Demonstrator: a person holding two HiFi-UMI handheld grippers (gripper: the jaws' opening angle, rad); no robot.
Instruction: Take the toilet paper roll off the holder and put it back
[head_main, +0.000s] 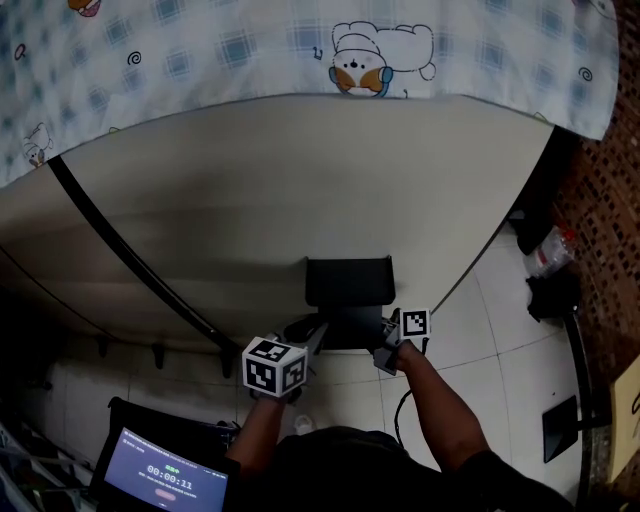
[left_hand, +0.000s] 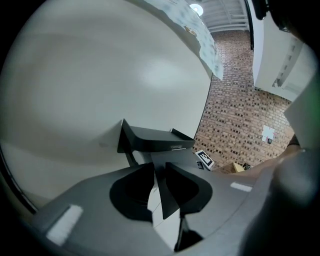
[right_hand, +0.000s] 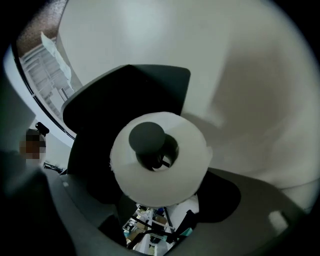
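A black holder (head_main: 348, 290) is fixed to the pale wall, and its flat top hides the roll in the head view. In the right gripper view the white toilet paper roll (right_hand: 159, 170) faces me end-on, with the holder's black bar end (right_hand: 146, 136) poking through its core. My right gripper (right_hand: 159, 175) has a dark jaw on each side of the roll, pressed against it. It also shows at the holder's right side (head_main: 388, 345). My left gripper (left_hand: 159, 187) points at the holder (left_hand: 155, 139) from the left, with a narrow gap between its jaws and nothing in it.
A black pipe (head_main: 130, 260) runs slantwise down the wall. A checked cloth with cartoon prints (head_main: 380, 50) hangs above. A screen showing a timer (head_main: 165, 480) sits low on the left. Dark objects (head_main: 555, 290) lie on the tiled floor by a brick wall (left_hand: 240, 125).
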